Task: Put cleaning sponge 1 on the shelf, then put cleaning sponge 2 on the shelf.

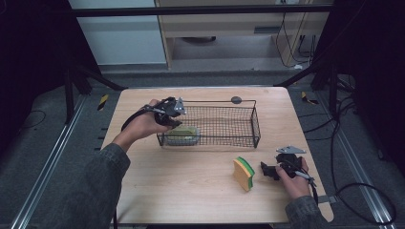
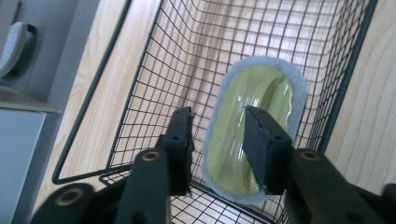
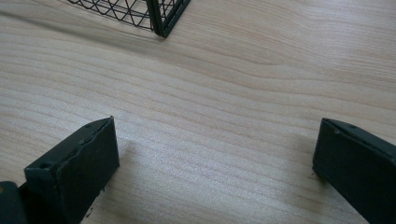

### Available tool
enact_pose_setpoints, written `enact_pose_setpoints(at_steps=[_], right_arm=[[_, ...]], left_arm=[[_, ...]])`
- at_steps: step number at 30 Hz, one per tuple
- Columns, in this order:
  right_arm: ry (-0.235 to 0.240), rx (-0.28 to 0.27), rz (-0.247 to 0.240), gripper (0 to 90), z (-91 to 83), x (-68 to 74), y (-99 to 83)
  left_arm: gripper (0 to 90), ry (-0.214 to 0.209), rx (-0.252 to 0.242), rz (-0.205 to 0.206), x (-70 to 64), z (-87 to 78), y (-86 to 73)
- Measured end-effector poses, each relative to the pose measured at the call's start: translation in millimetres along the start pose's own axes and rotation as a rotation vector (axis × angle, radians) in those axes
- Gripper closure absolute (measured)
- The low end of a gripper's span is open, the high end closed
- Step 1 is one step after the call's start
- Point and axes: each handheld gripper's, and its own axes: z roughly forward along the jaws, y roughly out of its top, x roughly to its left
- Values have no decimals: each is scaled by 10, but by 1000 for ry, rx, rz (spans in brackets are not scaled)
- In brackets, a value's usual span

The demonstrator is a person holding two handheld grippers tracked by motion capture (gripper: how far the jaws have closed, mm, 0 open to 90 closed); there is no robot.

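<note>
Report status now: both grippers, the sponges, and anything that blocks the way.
Left gripper open over the pale sponge in the wire basket. Right gripper open, beside upright sponge on table. No obstruction seen.

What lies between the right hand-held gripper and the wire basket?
In the high view, a green-and-yellow sponge stands near the right hand-held gripper; otherwise bare table up to the wire basket.
</note>
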Motion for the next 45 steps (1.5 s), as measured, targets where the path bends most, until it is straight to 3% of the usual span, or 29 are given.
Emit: enact_pose_setpoints(at_steps=[3,5,8,10,15,20,26,28,29,31,34,37,39,42,45], right_arm=[[-1,0,1,5,0,0,0],[1,0,4,5,-1,2,2],[0,0,11,4,1,8,3],[-1,0,13,4,1,10,4],[-2,0,14,4,2,11,5],[-2,0,16,4,2,11,5],[4,12,10,36,-5,-8,26],[6,28,7,71,-28,-22,41],[4,33,2,78,-33,-24,45],[7,43,5,95,-52,-13,51],[9,67,-13,127,-88,11,59],[30,97,-20,147,-137,63,60],[32,120,-33,163,-197,92,79],[29,137,-46,185,-298,102,127],[30,159,-54,205,-434,121,167]], left_arm=[[510,35,-14,-44,-10,-32,-8],[381,53,-29,-91,-20,-64,-13],[212,73,-69,-165,-58,-133,-33],[147,91,-104,-211,-104,-194,-50],[69,100,-184,-326,-240,-337,-126],[50,133,-210,-381,-407,-420,-275],[40,196,-271,-508,-743,-432,-641],[39,189,-289,-591,-911,-376,-833],[40,195,-292,-613,-963,-349,-897],[42,211,-267,-640,-1079,-262,-1072],[49,213,-170,-643,-1159,-123,-1269],[49,178,-187,-719,-1170,-28,-1392],[47,167,-166,-720,-1148,38,-1432],[50,140,-149,-755,-1136,114,-1483],[50,122,-121,-749,-1159,171,-1504]])
